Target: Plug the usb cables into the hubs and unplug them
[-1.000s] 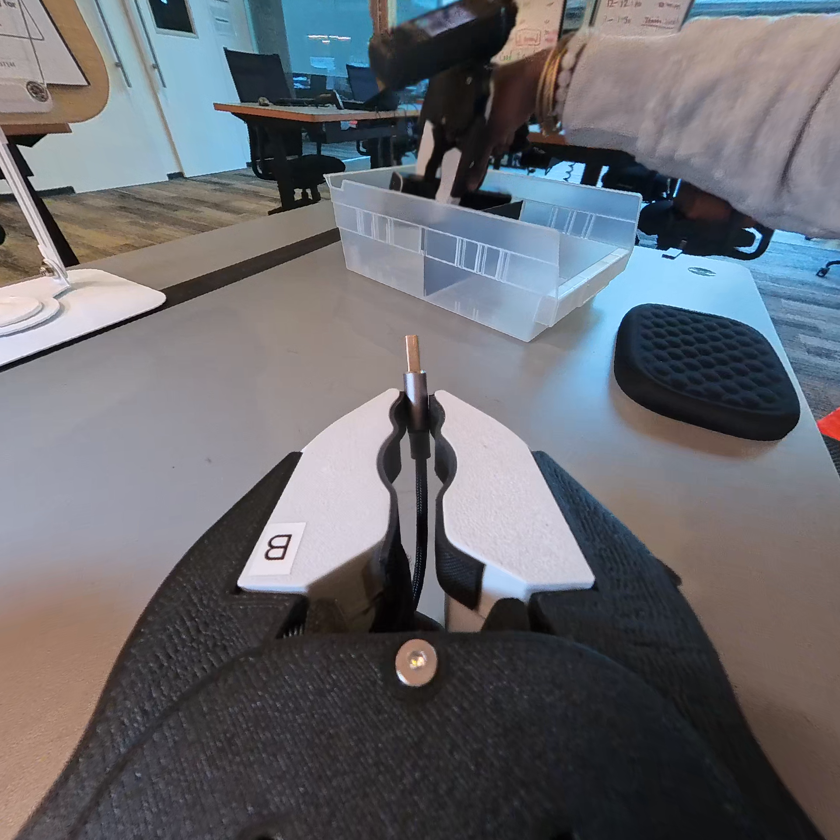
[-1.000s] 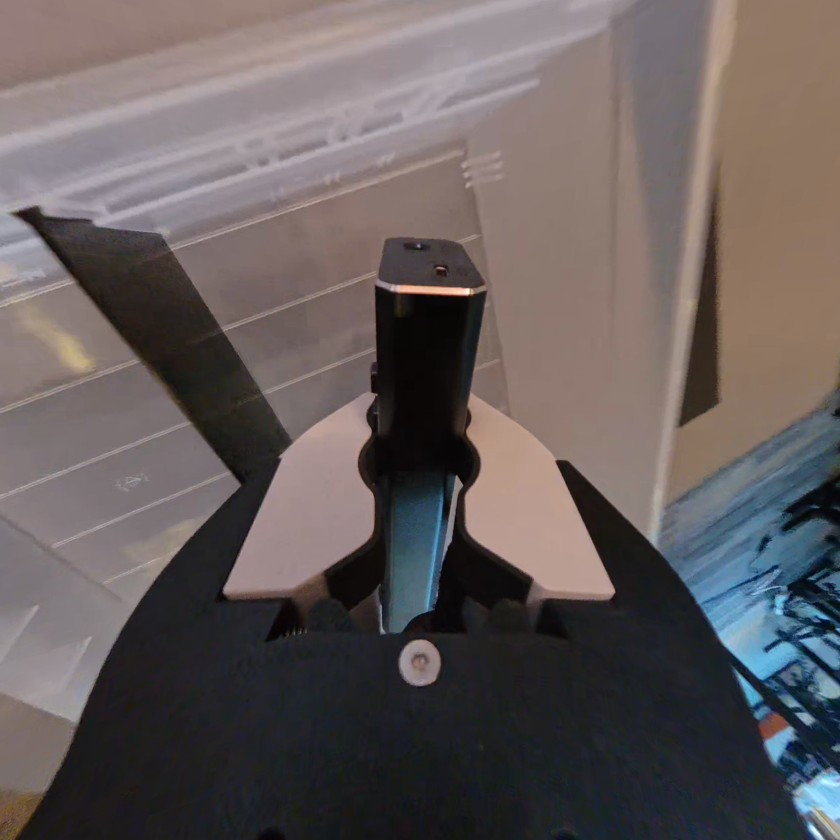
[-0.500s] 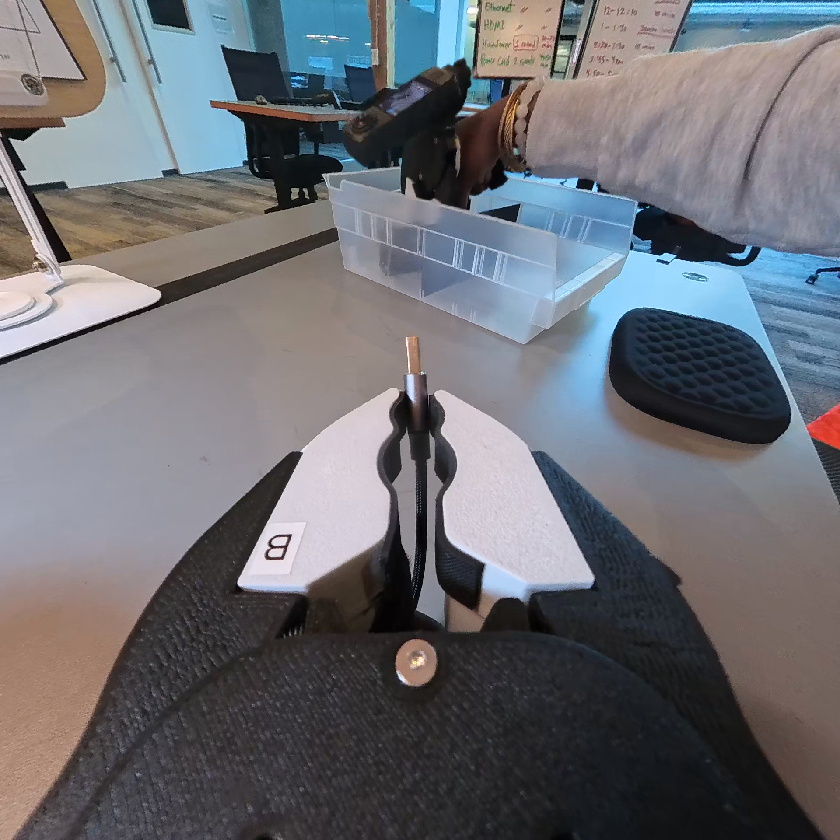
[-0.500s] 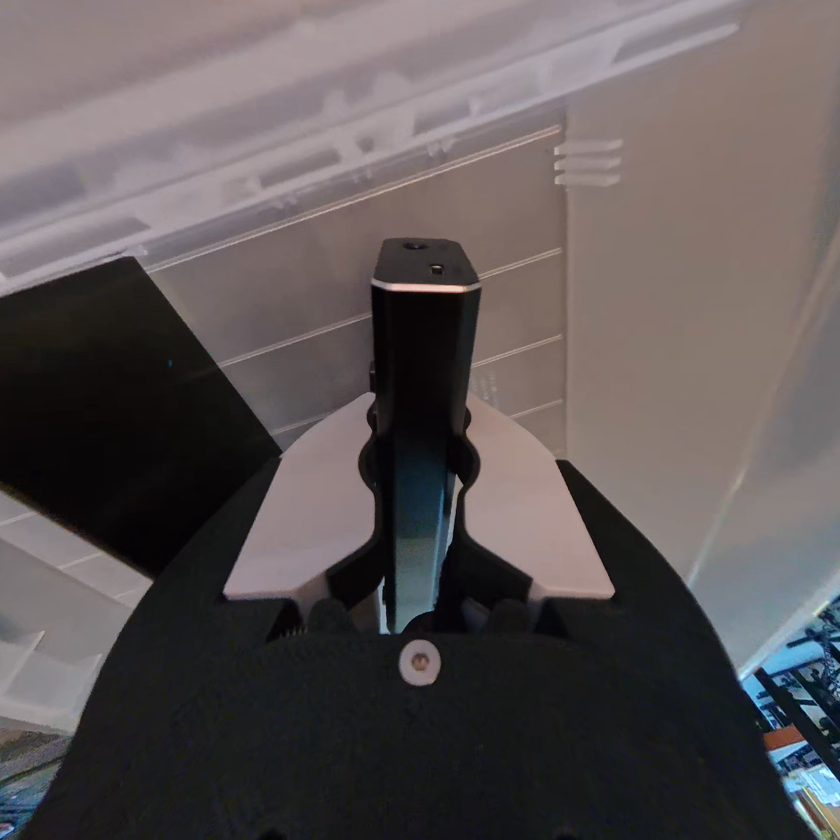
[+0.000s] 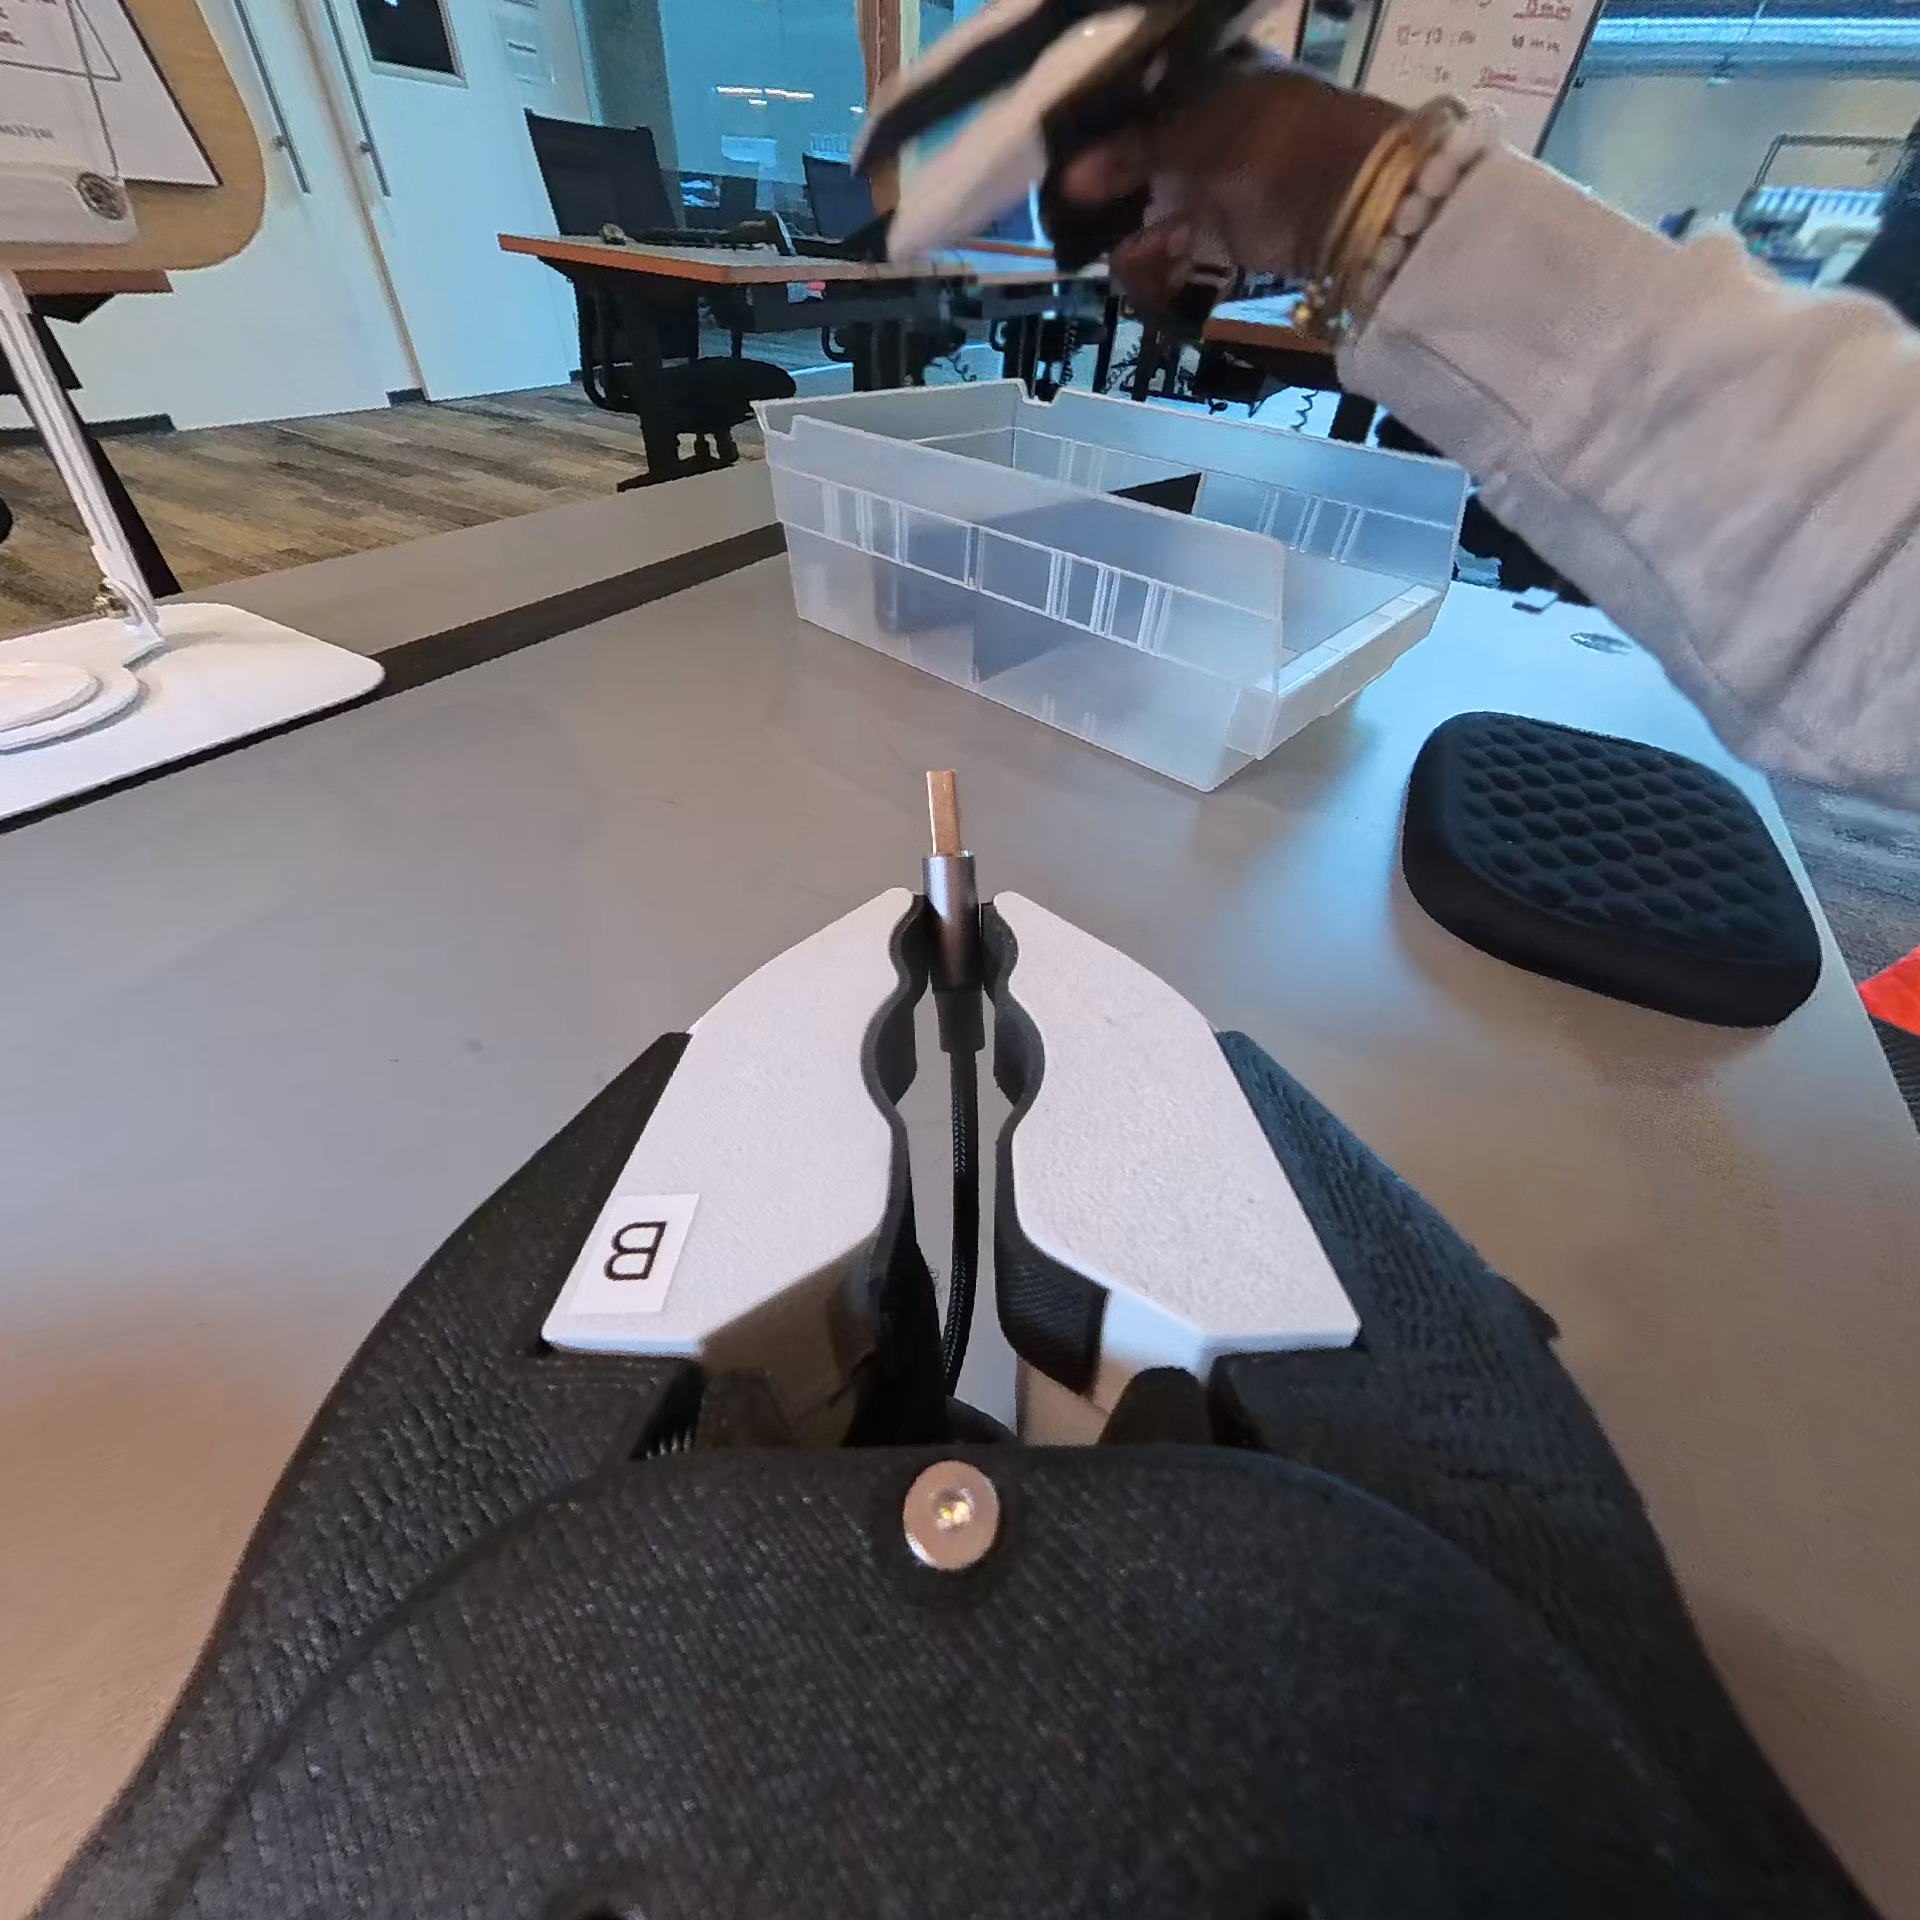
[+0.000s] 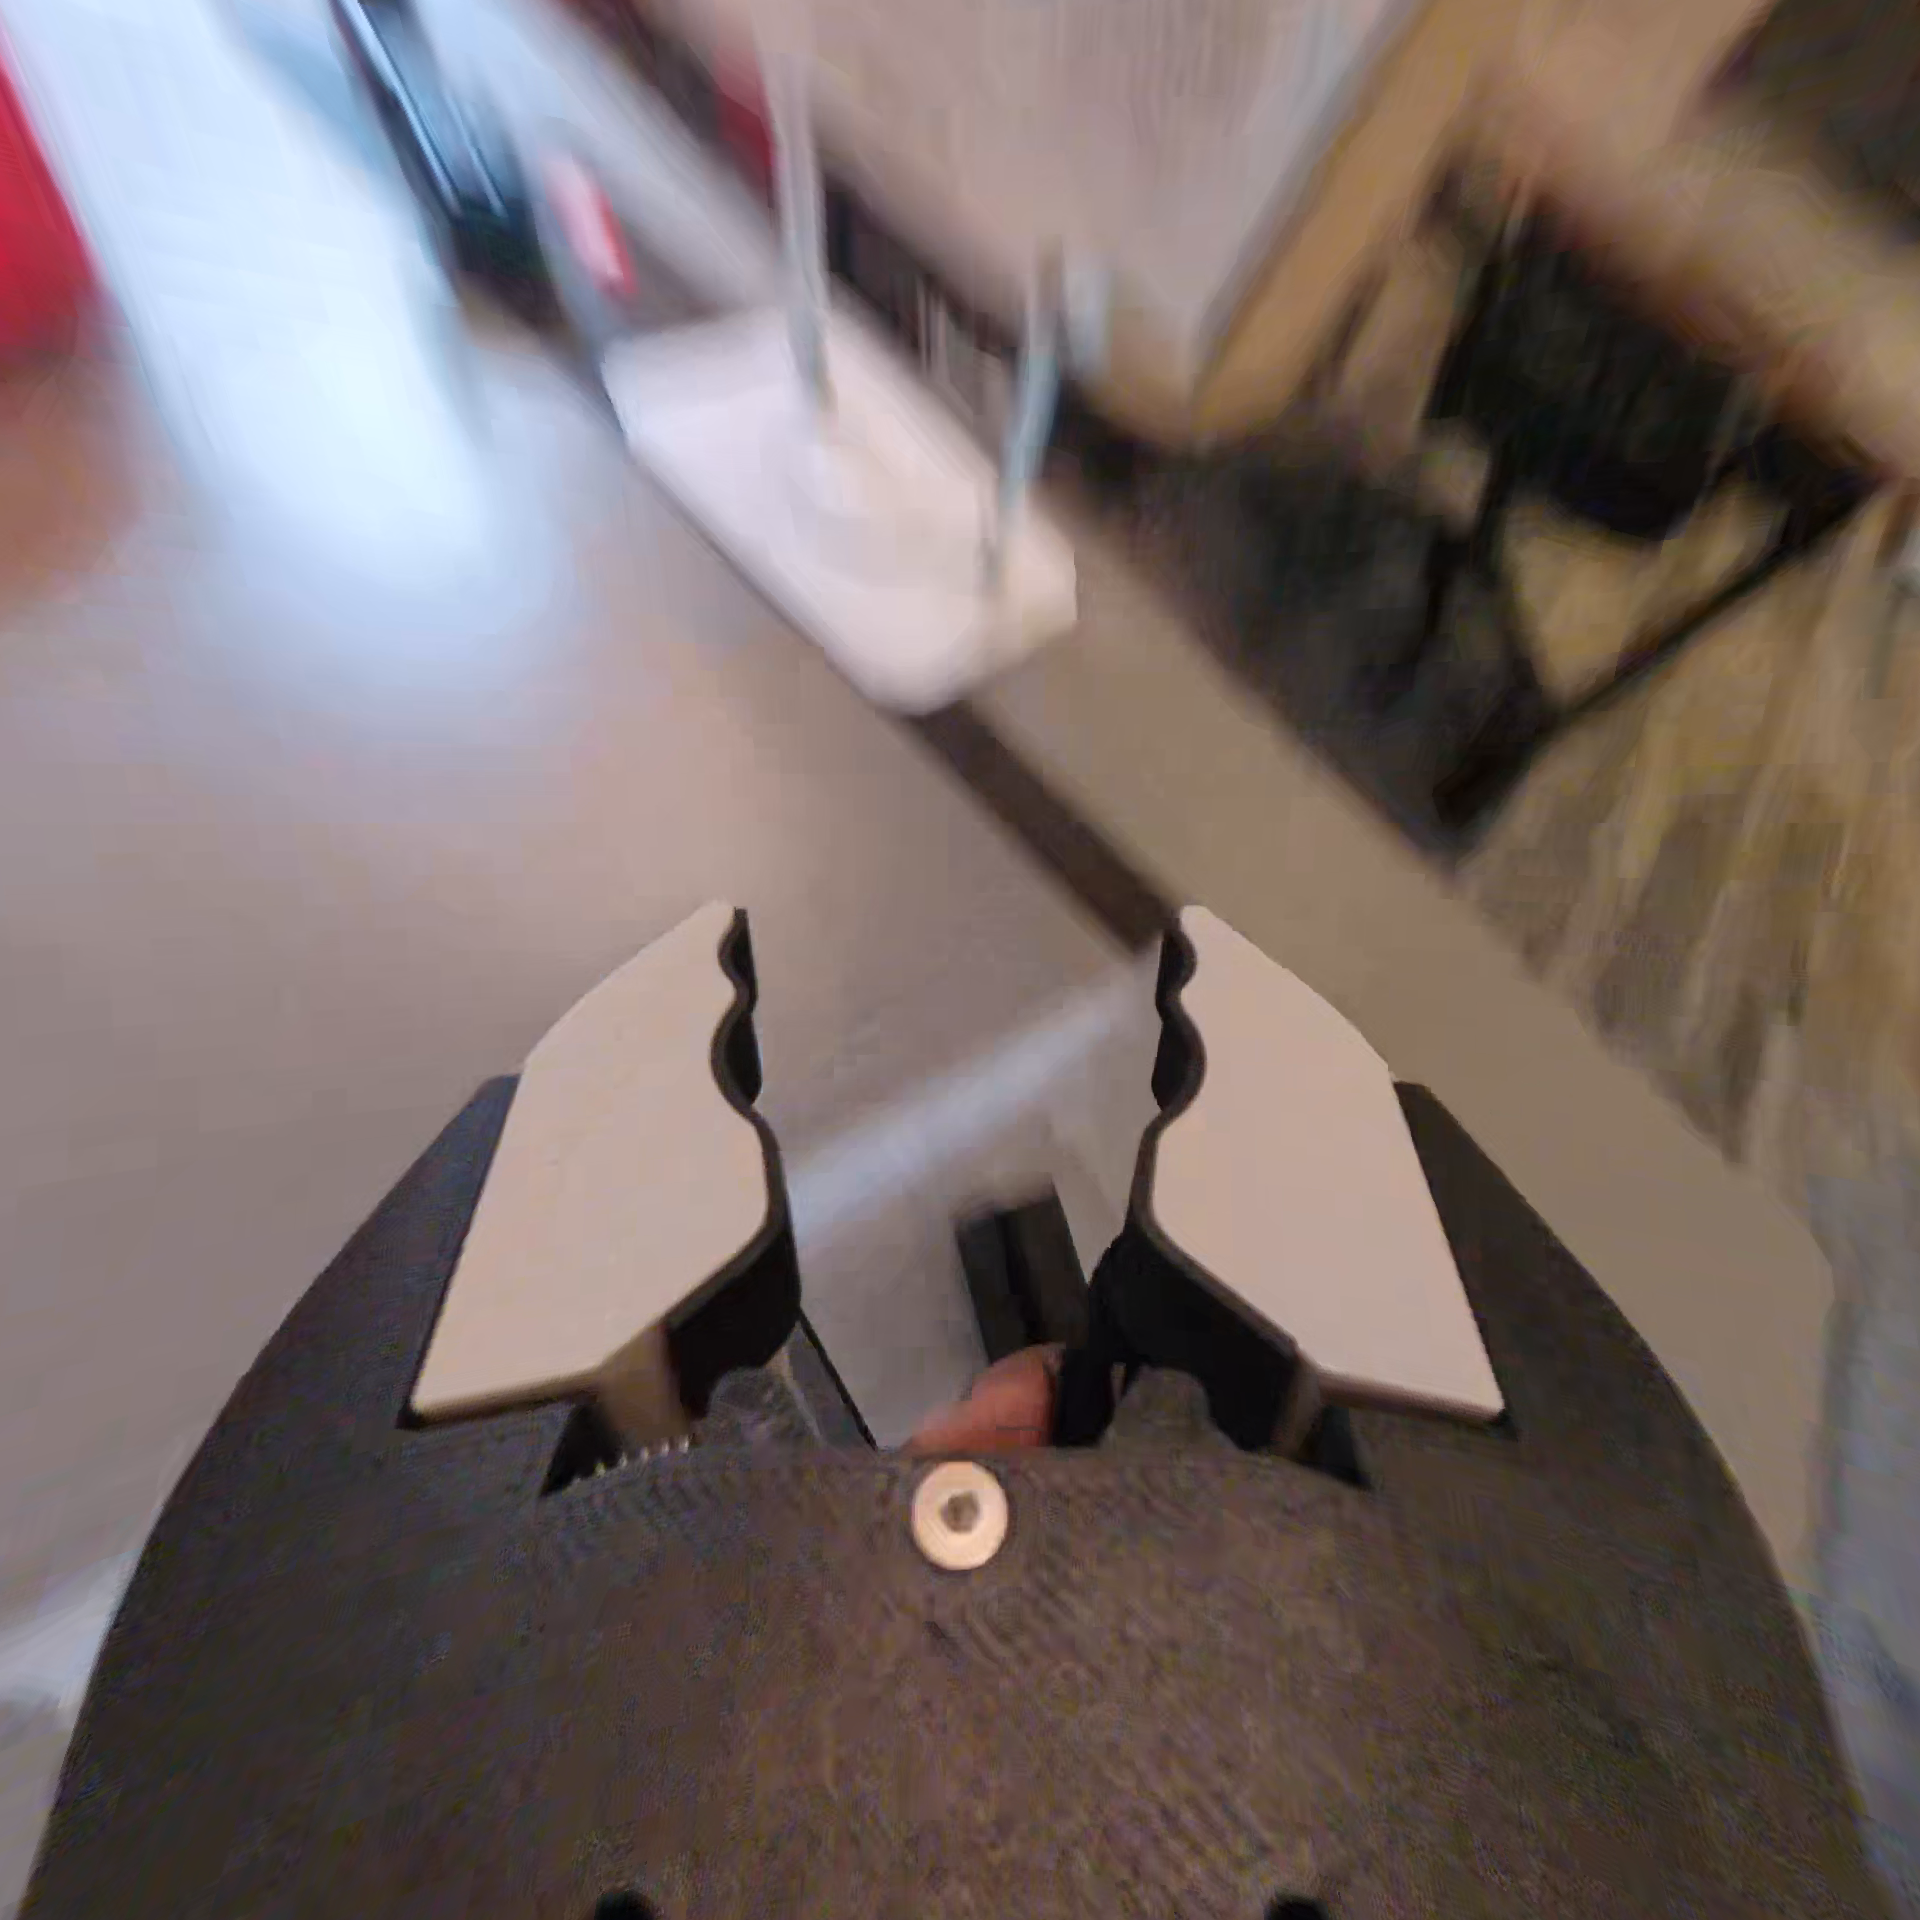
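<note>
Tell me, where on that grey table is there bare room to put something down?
Bare table stretches between the white stand base and the clear bin, ahead of the cable plug. It is tighter on the right, where the black pad lies close to the bin.

Writing appears on three items, all in the left wrist view.

1. White sticker (image 5: 634, 1252) on the top face of the left-hand finger of the left gripper (image 5: 956, 904), at 7 o'clock from its tips: one black printed character.
2. Whiteboard (image 5: 1475, 62), at 1 o'clock in the background: handwritten lines in dark and red marker, partly cut off by the frame edge.
3. White placard (image 5: 62, 135), at 10 o'clock: printed matter and a round seal, too small to make out.

Right wrist view: heavily blurred, no writing can be made out.
</note>
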